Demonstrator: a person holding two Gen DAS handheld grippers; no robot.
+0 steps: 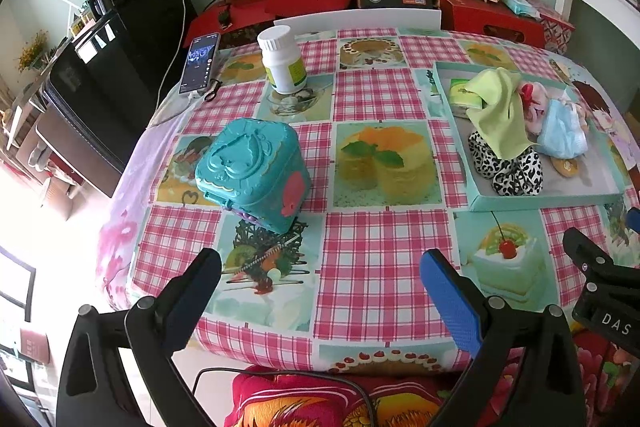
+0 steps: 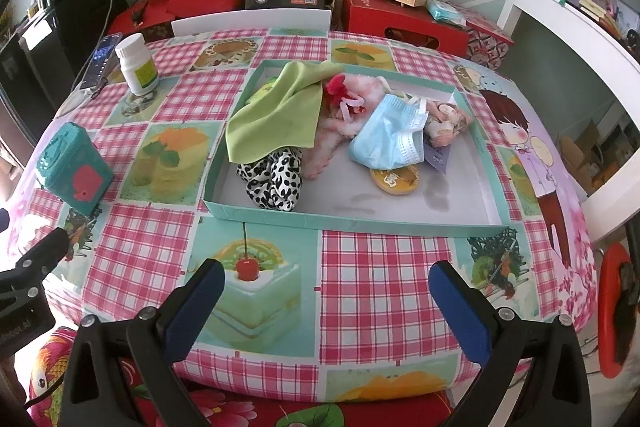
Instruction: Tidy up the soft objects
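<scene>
we held both tools over the near edge of the table, on our side of the teal tray (image 2: 352,221). the left gripper (image 1: 320,291) was spread wide with nothing in it. the right gripper (image 2: 326,303) was spread wide and bare too.

the soft things were all in the tray. the green cloth (image 2: 276,111) lay at the tray's far left part, on top of the spotted black and white cloth (image 2: 276,183). a fluffy pink thing (image 2: 332,139) sat in the middle of the tray. the blue face mask (image 2: 390,135) lay just right of it, partly over a round yellow thing (image 2: 394,181).

left of the tray stood a teal box (image 1: 254,171) and a white bottle (image 1: 282,61), well apart from it.

we think the sorting had not started or was between picks. next, we think the right tool should reach into the tray and close on one soft thing, maybe the mask, without dragging the others.
</scene>
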